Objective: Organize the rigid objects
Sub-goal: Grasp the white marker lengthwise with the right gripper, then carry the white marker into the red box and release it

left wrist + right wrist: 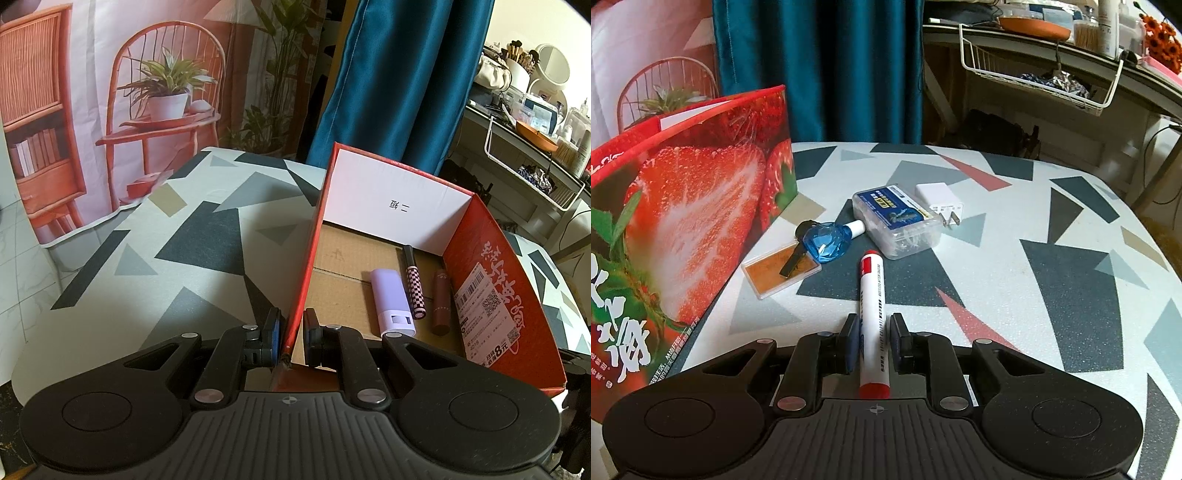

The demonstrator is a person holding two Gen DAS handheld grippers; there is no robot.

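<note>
Red box wall: the left gripper [293, 334] pinches the near-left wall of the red cardboard box [495, 266], one pad outside, one inside.
Box contents, left view only: a lilac tube [392, 303], a checkered pen [414, 284] and a brown lipstick [440, 301] lie side by side on the cardboard floor, toward the right wall.
Box outside, right view only: the strawberry print stands at the left, just beside the loose items.
Marker: a red-and-white marker [872, 325] lies lengthwise between the fingers of the right gripper [874, 341], its far cap pointing away; the pads sit close against its barrel, clamped on it.
Loose items, right view only: a blue faceted bottle [827, 242] rests partly on an amber card case [781, 271], with a clear plastic case [897, 221] and a white plug [940, 203] just behind.
Open room: the patterned tablecloth [1052, 288] is bare to the right of the marker, up to the table's curved far edge.
</note>
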